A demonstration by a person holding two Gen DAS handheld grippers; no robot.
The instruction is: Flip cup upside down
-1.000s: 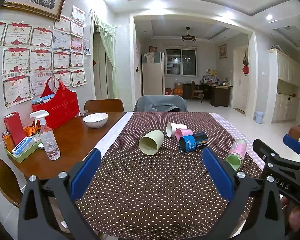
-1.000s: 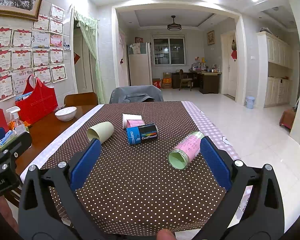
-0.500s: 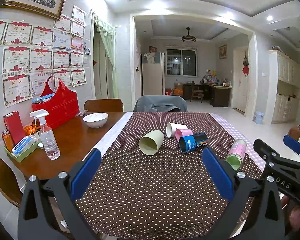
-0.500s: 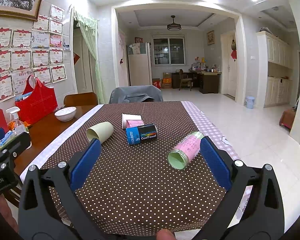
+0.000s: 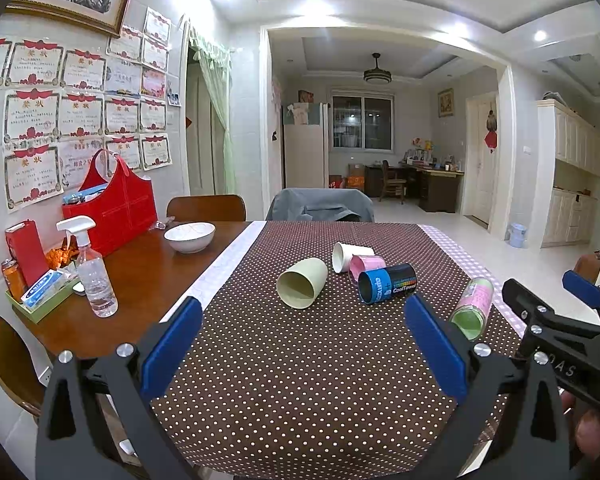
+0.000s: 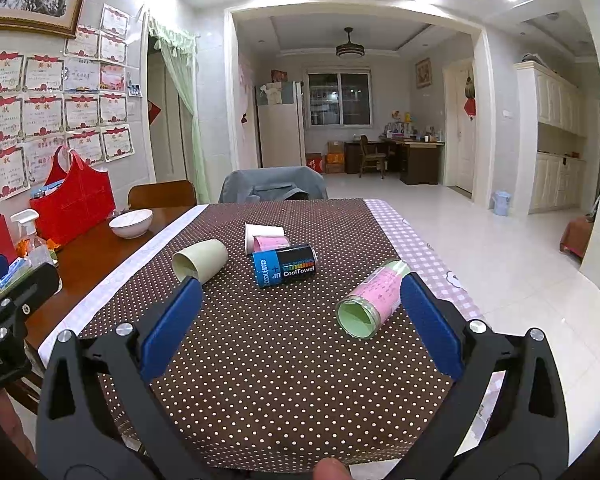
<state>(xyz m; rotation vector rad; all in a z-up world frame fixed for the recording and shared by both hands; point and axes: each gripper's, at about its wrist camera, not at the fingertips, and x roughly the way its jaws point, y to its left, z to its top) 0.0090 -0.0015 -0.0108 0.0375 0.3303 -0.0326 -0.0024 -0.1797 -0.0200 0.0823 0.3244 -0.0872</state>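
Observation:
Several cups lie on their sides on the brown dotted tablecloth (image 5: 300,360). A pale green cup (image 5: 302,283) (image 6: 200,261) lies left of the group. A white cup (image 5: 346,257) (image 6: 260,232), a small pink cup (image 5: 364,266) (image 6: 270,243) and a black-and-blue "CoolTowel" cup (image 5: 386,283) (image 6: 284,266) lie together. A pink-and-green cup (image 5: 473,308) (image 6: 370,300) lies to the right. My left gripper (image 5: 300,340) is open and empty at the near edge. My right gripper (image 6: 296,320) is open and empty, its right finger beside the pink-and-green cup.
A white bowl (image 5: 189,236), spray bottle (image 5: 92,268), red bag (image 5: 112,208) and a tray of small items (image 5: 40,296) stand on the bare wood at left. Chairs (image 5: 320,206) stand at the far end. The table's right edge drops to the tiled floor.

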